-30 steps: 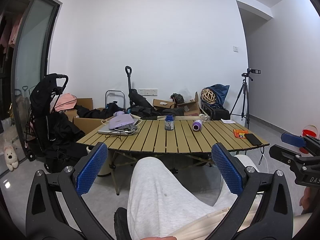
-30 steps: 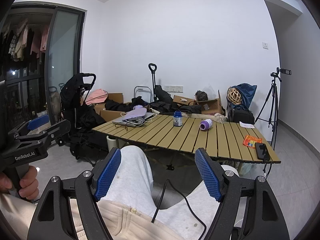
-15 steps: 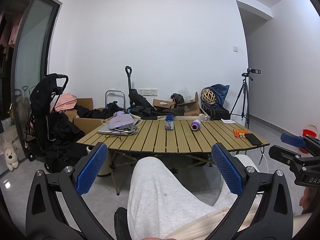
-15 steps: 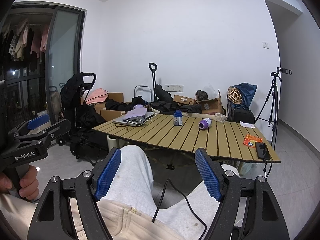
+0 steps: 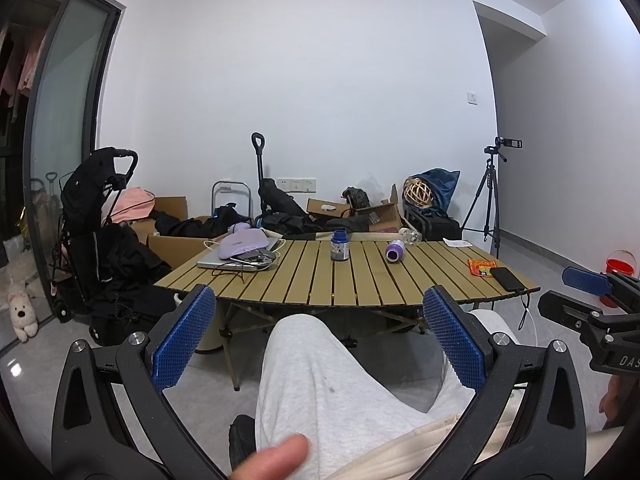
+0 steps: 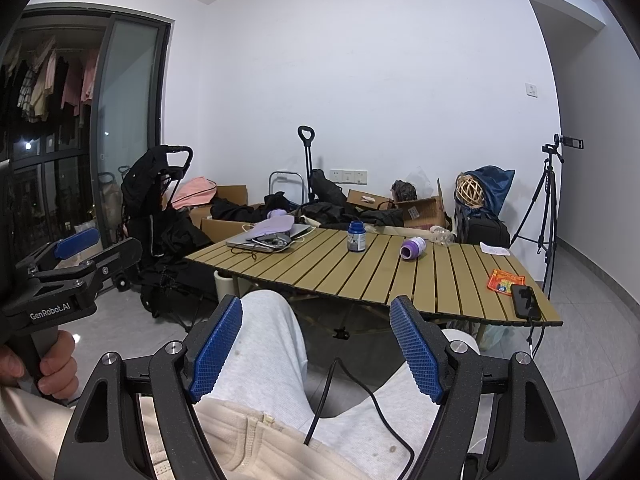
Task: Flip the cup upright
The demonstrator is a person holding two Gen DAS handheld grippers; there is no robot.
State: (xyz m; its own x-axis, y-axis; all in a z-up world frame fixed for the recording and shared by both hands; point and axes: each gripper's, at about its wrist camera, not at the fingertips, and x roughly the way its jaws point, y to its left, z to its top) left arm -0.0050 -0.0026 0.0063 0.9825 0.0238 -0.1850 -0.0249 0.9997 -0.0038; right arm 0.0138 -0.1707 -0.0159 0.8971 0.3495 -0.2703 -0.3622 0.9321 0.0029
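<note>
Purple cup point(image 5: 395, 249) lies sideways on your table point(image 5: 360, 284), mouth toward you; left gripper point(image 5: 318, 334) and right gripper point(image 6: 316, 344) gape wide, empty.

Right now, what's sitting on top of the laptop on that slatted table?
A lavender pouch lies on the closed silver laptop, with a white cable and some small dark items beside it. What those items are is too small to tell; the laptop lid beneath is mostly covered.
</note>
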